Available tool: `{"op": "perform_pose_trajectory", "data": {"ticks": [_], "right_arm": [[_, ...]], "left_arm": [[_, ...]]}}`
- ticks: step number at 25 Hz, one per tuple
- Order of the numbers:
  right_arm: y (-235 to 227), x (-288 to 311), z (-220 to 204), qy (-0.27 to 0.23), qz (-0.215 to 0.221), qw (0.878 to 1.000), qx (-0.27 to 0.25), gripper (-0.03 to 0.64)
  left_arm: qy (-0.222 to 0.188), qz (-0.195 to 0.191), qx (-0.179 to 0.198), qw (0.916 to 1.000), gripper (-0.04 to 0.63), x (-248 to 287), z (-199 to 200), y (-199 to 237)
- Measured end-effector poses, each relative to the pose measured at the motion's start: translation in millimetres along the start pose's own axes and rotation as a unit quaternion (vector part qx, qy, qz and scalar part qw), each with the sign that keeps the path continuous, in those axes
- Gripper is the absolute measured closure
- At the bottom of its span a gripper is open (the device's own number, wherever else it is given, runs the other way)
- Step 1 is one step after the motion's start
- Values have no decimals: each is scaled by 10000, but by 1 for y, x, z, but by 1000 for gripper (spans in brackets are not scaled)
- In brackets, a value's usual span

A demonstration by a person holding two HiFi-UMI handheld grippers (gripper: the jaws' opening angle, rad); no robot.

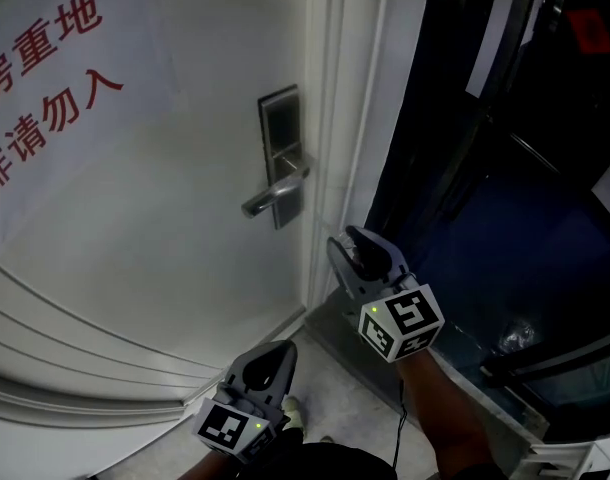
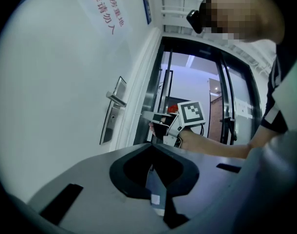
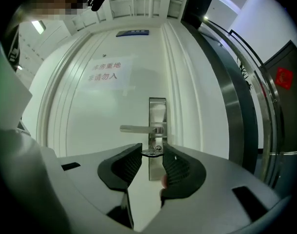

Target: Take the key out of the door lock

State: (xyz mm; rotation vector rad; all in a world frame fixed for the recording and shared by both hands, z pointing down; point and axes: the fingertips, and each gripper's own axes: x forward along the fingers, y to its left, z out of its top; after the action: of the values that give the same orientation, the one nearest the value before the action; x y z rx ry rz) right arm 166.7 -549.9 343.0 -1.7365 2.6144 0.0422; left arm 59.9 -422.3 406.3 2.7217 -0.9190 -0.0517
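Since your right gripper (image 3: pixel 154 149) grips the key (image 3: pixel 149 153) across its tips, well short of the lock (image 3: pixel 157 113) far ahead, removal looks done. Your left gripper (image 2: pixel 151 146) hangs near, closed, empty.

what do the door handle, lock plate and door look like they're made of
Door handle: likely silvery metal, satin sheen with soft highlights.
Lock plate: seemingly metal too, with a darker grey, reflective face.
Door: smooth white painted surface; what lies beneath can't be told.
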Motion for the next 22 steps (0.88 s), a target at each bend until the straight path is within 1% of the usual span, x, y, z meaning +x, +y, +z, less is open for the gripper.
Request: {"op": "perform_pose_trajectory", "data": {"ticks": [12,17,22], "right_arm": [[23,-85,13,-118,-49,9998,-119,479],[26,-103,19,-151,-43,9998,-129,479],[33,-111,21,-145,-16,9998,-123,479]], "left_arm": [[-130,-129,130,9997,591,-27,-6,-71],[-188,-152,204,9995,591,-37,-7,-92],[-243,-117,232,9994,591,-45,-3,-100]]}}
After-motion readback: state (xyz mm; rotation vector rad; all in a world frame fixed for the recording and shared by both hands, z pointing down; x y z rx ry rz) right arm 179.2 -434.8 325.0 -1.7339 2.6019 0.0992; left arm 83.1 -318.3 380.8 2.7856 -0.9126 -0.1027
